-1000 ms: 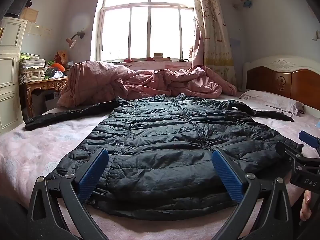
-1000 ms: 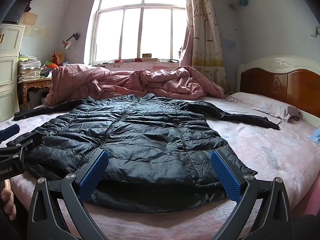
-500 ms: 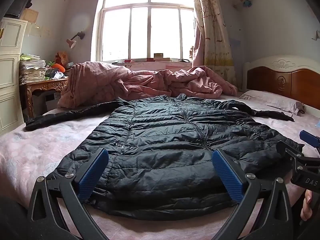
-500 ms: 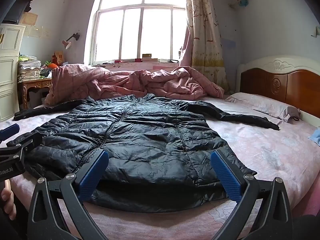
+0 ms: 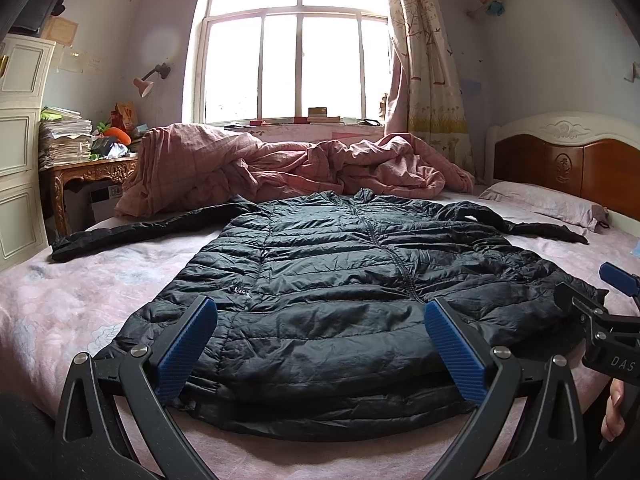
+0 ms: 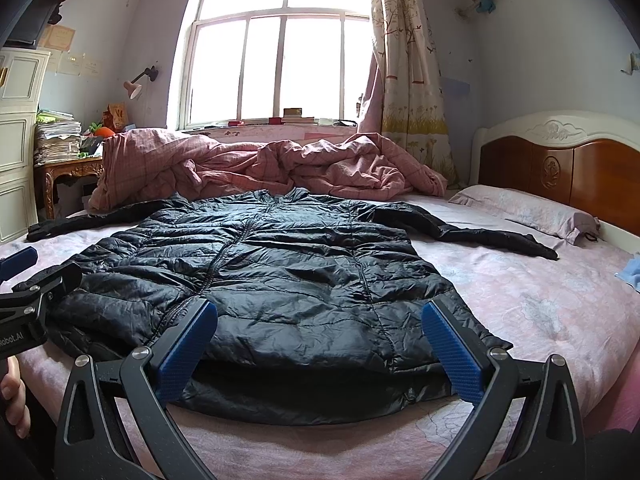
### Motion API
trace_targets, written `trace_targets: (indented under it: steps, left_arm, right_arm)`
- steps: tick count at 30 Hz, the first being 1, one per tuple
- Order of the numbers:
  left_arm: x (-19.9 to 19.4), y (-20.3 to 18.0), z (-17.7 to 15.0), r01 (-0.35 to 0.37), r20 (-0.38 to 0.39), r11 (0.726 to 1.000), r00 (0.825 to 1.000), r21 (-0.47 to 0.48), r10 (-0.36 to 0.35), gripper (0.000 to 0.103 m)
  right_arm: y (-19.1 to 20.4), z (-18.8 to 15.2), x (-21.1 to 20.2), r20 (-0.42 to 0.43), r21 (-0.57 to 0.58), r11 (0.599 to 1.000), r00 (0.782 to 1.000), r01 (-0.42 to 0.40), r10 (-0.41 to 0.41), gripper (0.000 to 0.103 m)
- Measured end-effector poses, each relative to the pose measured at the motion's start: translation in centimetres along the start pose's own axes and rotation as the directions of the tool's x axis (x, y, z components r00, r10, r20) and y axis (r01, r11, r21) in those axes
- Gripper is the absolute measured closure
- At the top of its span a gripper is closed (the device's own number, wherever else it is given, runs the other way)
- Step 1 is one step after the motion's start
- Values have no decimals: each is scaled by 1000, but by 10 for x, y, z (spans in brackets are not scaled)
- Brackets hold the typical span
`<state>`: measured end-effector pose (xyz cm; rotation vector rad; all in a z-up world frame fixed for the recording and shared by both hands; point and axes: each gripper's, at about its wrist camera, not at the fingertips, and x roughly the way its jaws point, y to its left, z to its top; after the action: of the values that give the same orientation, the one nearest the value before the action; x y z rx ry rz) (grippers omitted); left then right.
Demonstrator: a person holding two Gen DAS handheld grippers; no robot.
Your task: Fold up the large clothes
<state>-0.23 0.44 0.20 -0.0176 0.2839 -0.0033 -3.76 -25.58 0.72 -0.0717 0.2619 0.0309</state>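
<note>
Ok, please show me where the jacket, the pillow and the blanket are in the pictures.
jacket [image 5: 340, 280]: left wrist view, middle of the front panel.
pillow [image 6: 532, 210]: right wrist view, top surface.
blanket [image 5: 248, 168]: left wrist view, crumpled middle.

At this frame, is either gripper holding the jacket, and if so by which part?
Nothing is held. Left gripper and right gripper both have jaws wide open near the hem of the black puffer jacket, gripping none of it.

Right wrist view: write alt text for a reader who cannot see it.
A black puffer jacket lies flat, front up, sleeves spread, on a pink bed; the open right gripper hovers at its hem, holding nothing. The left gripper shows at the left edge, a crumpled pink quilt and window behind.
</note>
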Motion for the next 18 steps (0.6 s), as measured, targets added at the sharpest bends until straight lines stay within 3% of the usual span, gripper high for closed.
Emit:
trace_targets:
  steps: [18]
  left_arm:
    - [2, -1, -1, -1, -4, 1000, 1000, -5, 1, 0]
  right_arm:
    - [1, -2, 1, -2, -1, 1000, 1000, 2, -2, 0]
